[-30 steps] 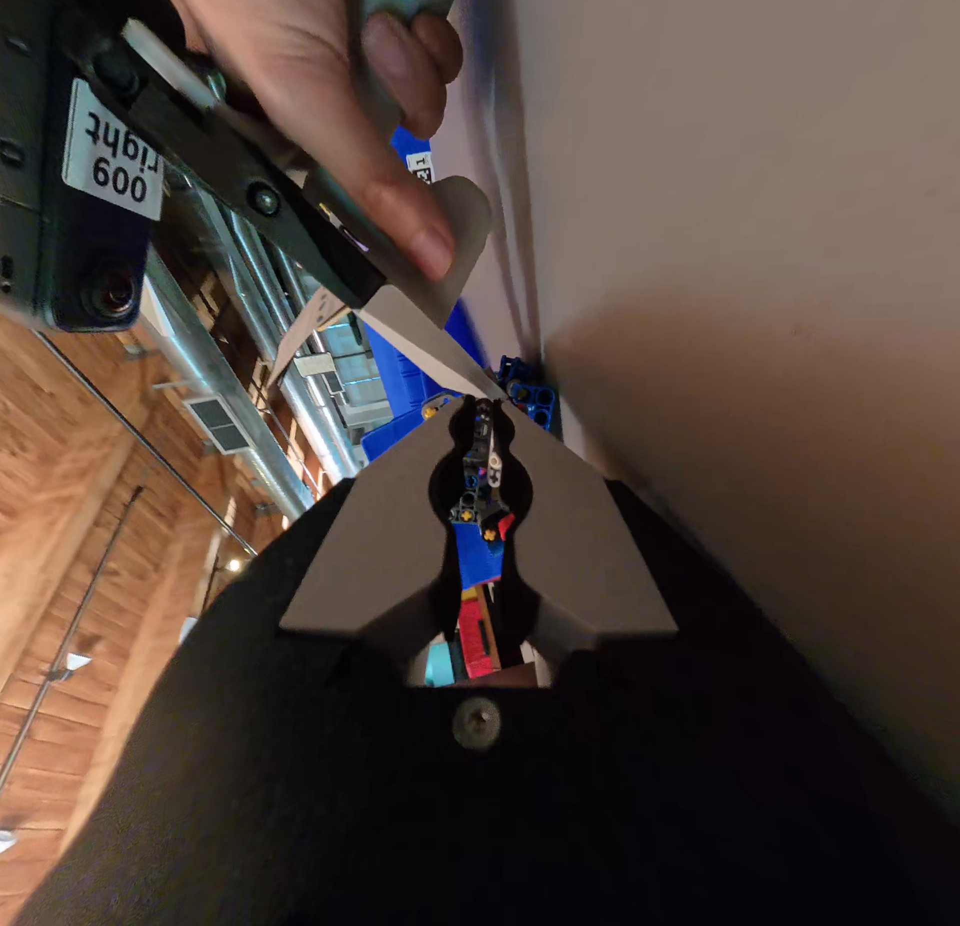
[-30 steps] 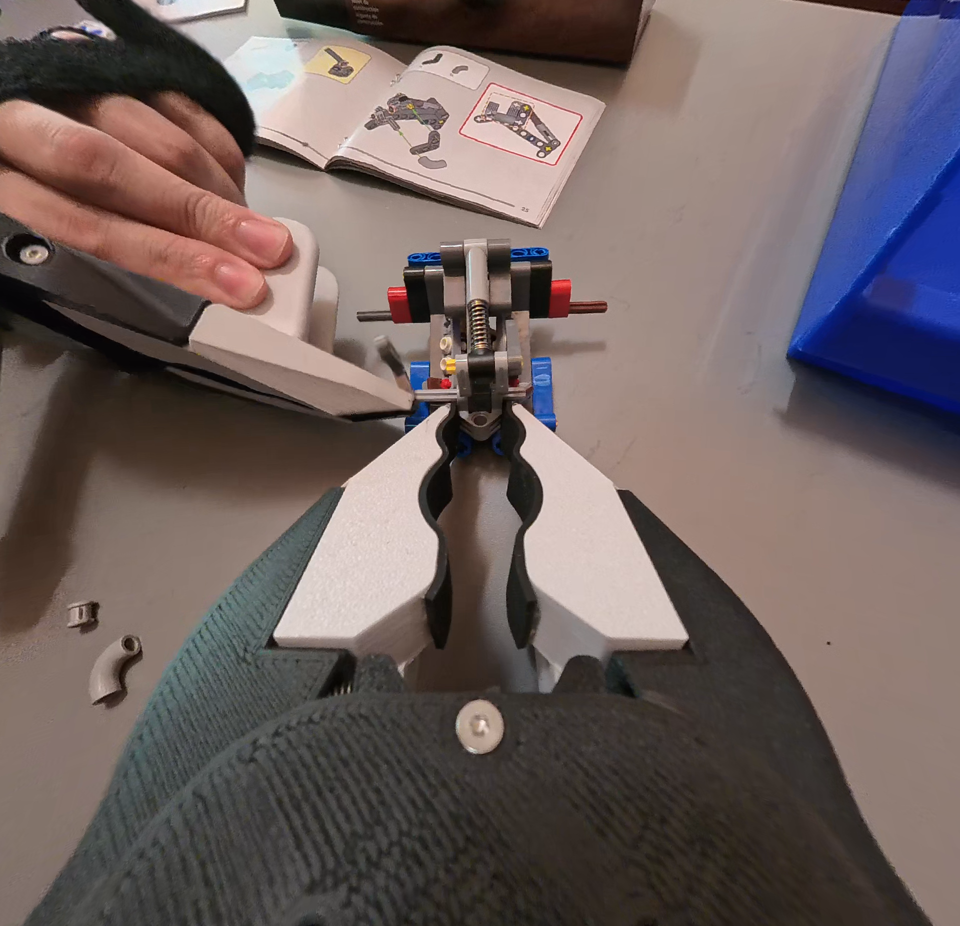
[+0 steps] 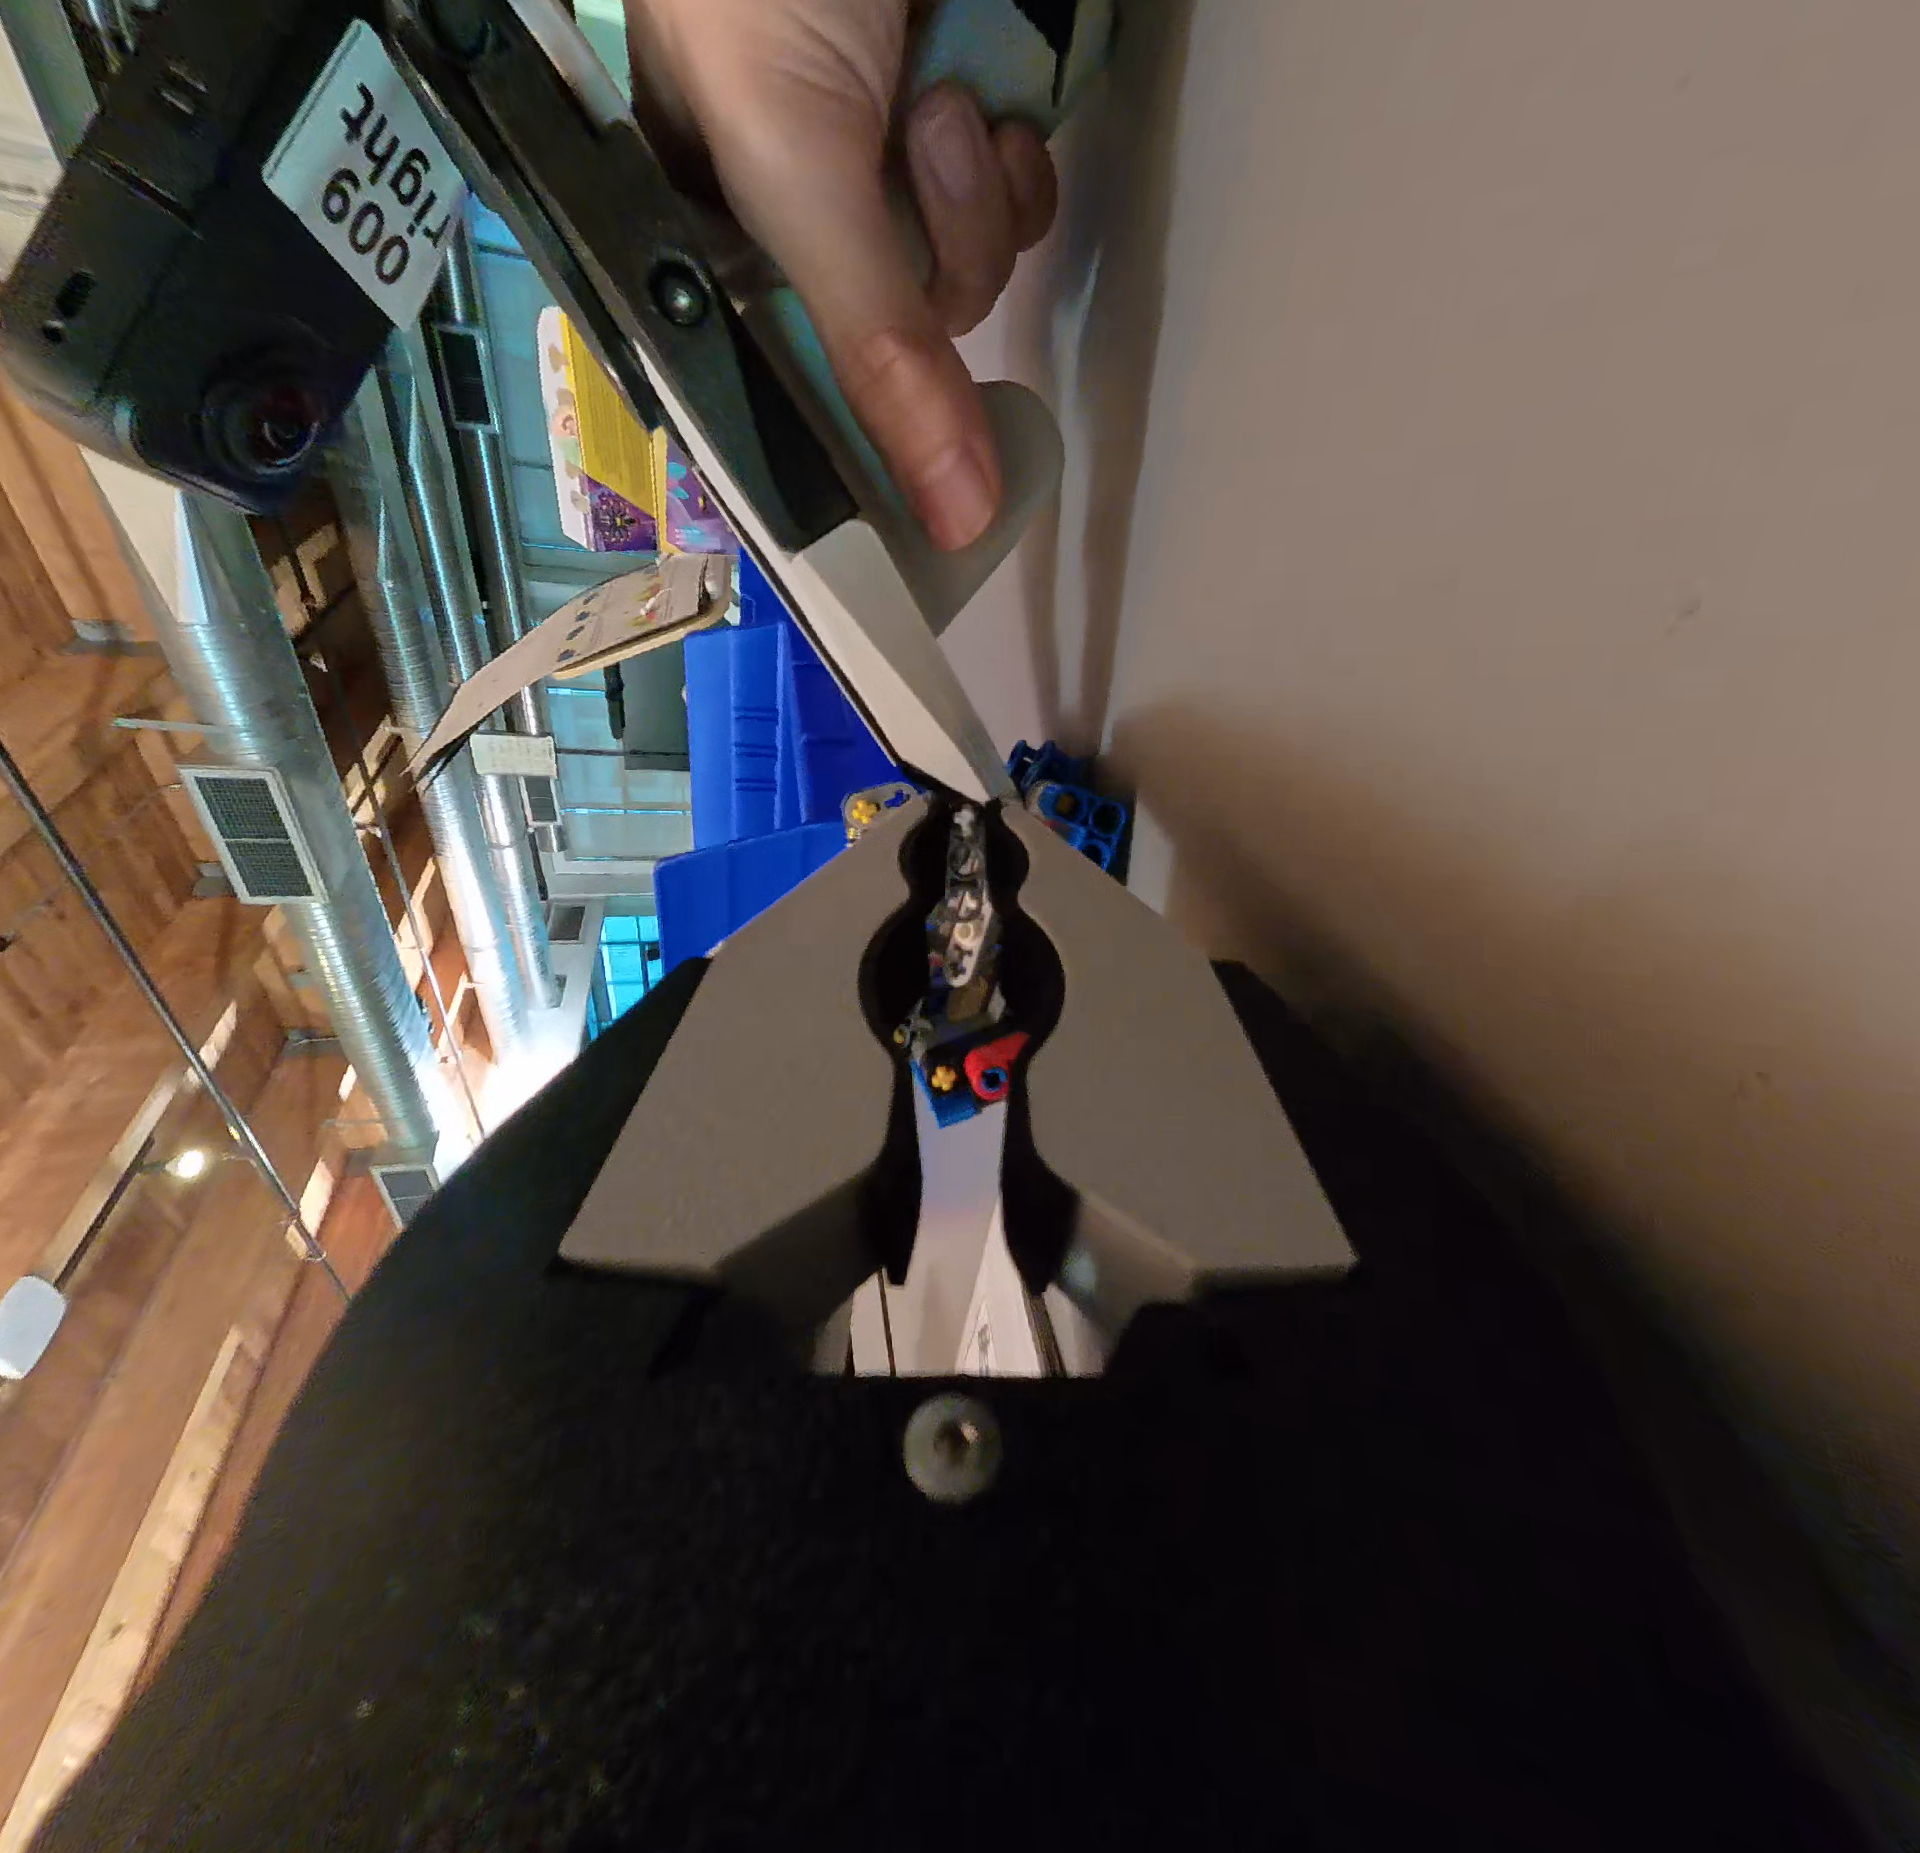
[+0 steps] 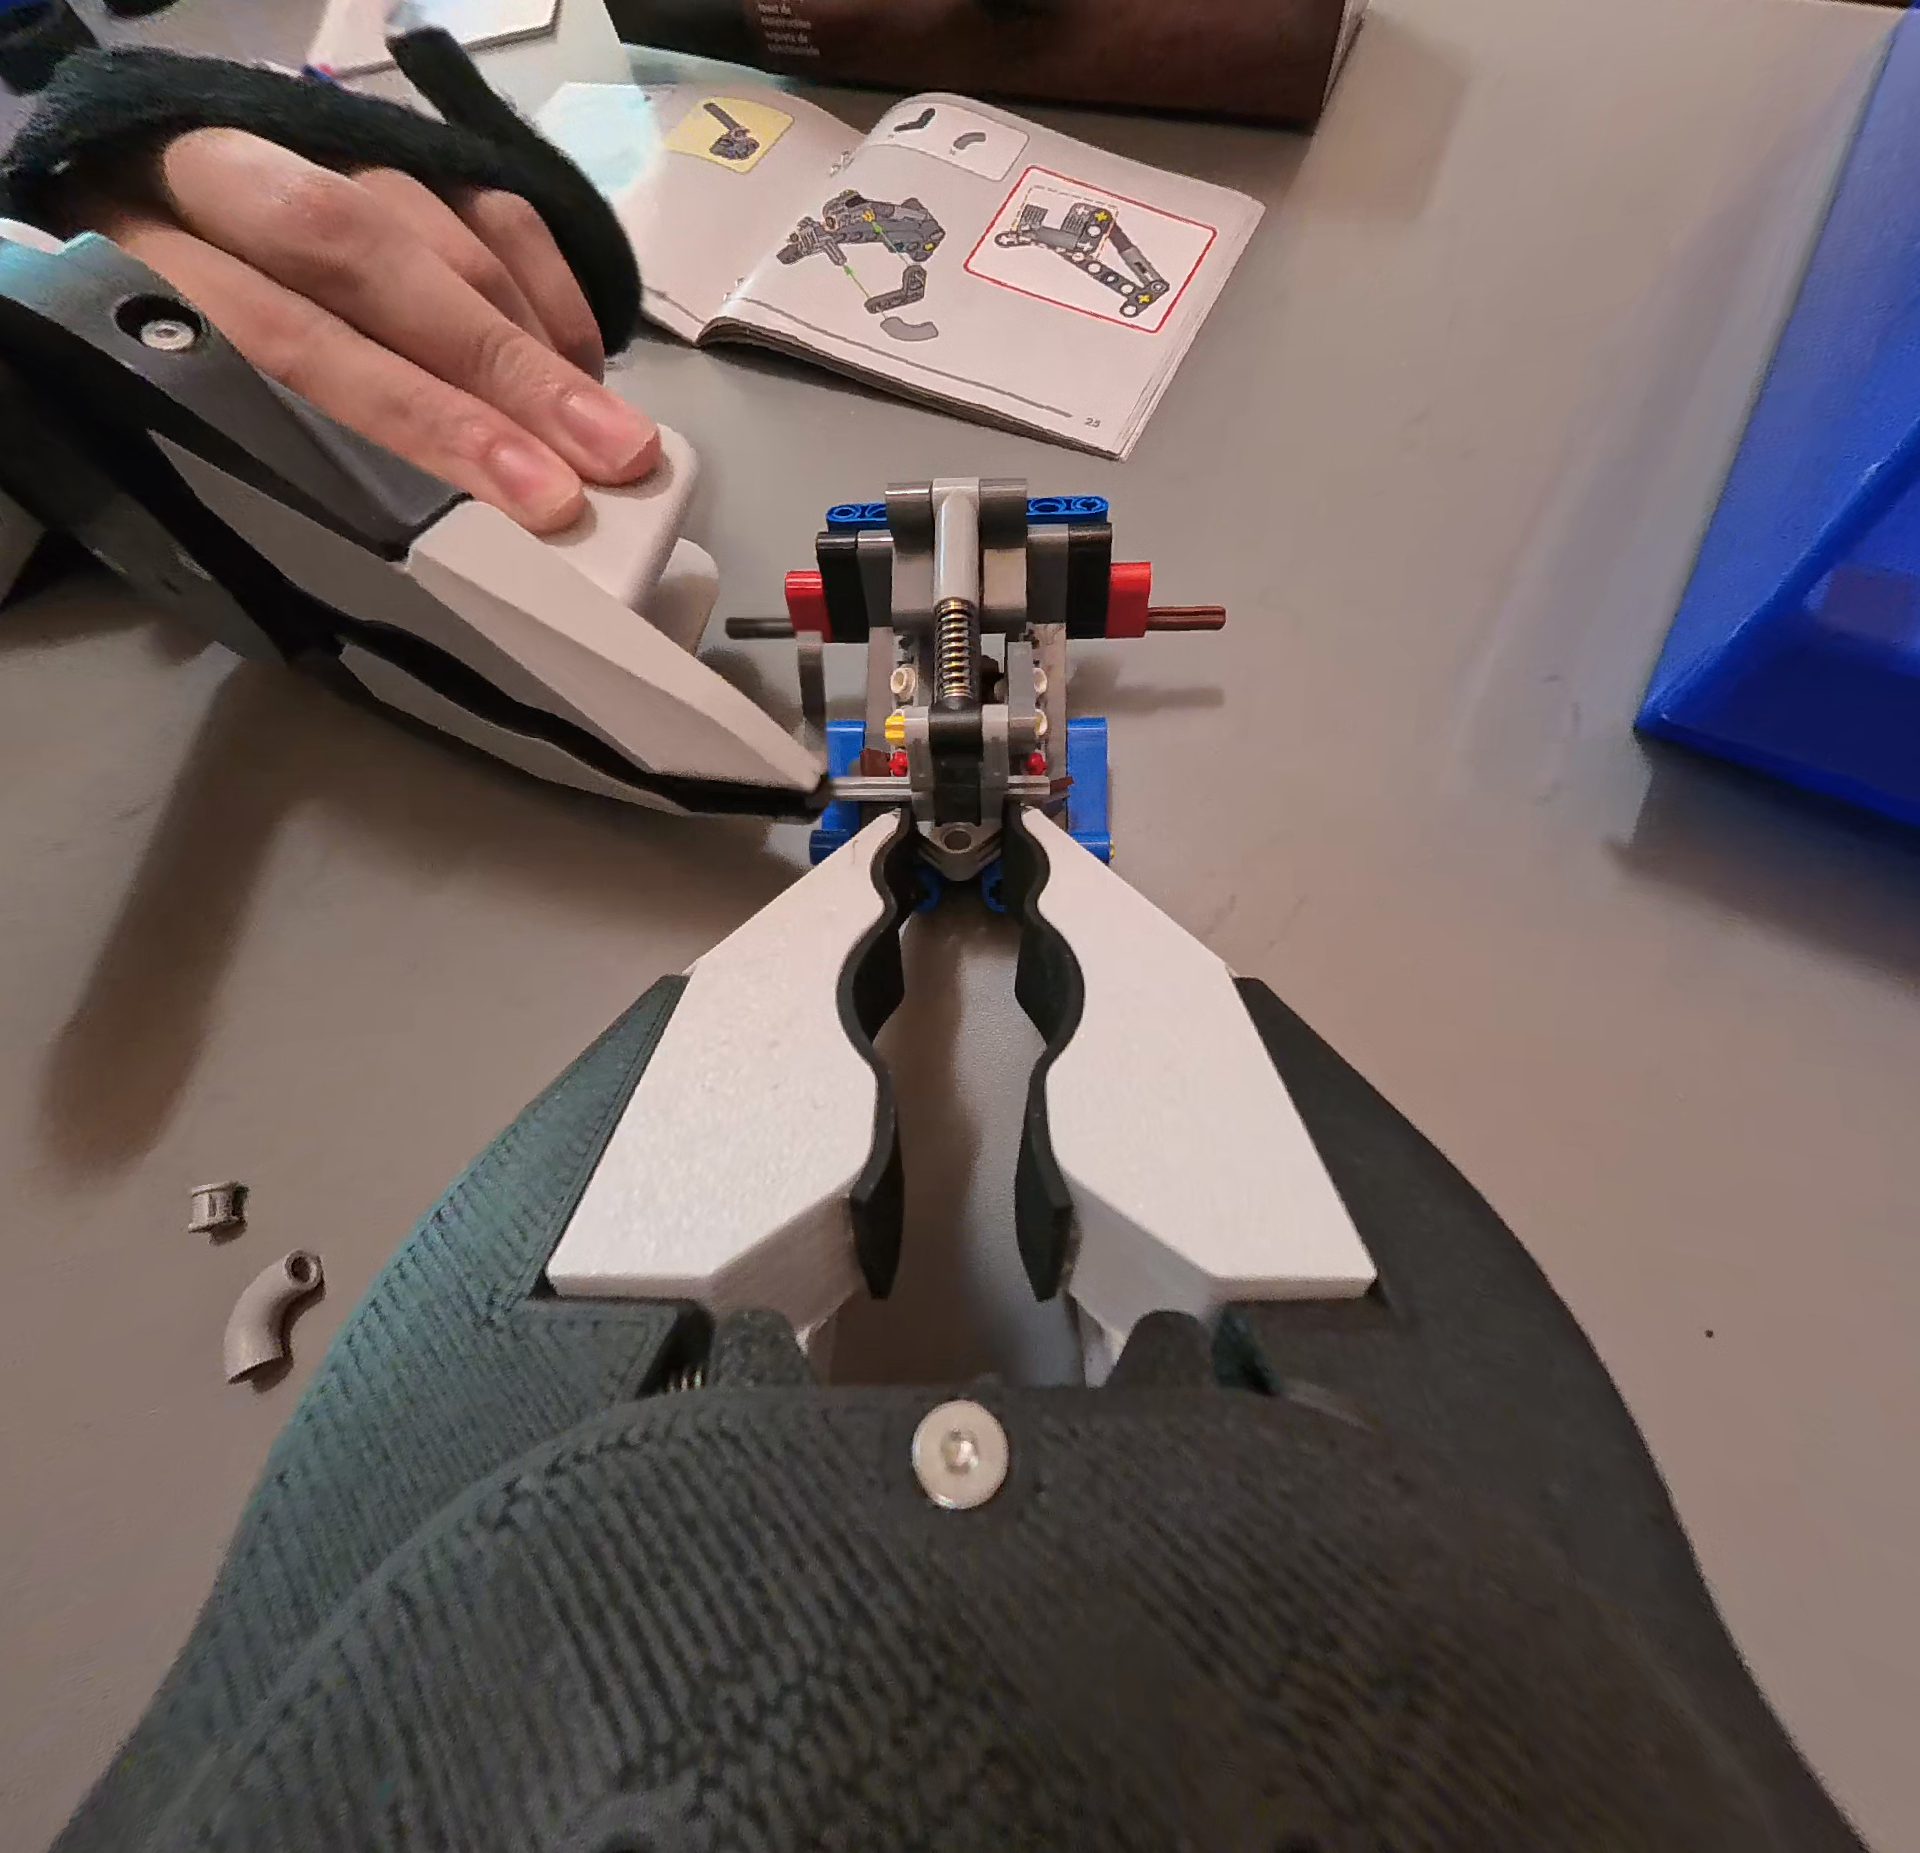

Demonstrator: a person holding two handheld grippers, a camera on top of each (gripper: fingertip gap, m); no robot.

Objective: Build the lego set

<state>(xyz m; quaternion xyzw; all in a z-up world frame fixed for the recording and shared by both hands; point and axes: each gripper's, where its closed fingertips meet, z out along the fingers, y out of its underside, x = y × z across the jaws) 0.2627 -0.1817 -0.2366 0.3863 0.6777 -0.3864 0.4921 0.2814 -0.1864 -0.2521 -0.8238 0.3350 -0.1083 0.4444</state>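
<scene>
I'm holding both tools on the toy brick model, sitting centre frame in the right wrist view on the grey table. Left of centre, my left gripper is coming in sideways, fingers pinched together on the tip of the thin grey axle sticking out of the model's left side. At centre, my right gripper is closing part-way on the model's near grey end, black pads pressing both sides, steadying it. To do this well I'm judging: keep the right hold firm and low, move the axle straight along its own line, no twisting. Loose grey pieces lying lower left; booklet upper centre; blue bin right. Hard to tell: in the left wrist view the tips are blurred, axle barely readable; the model's far side is hidden.
</scene>
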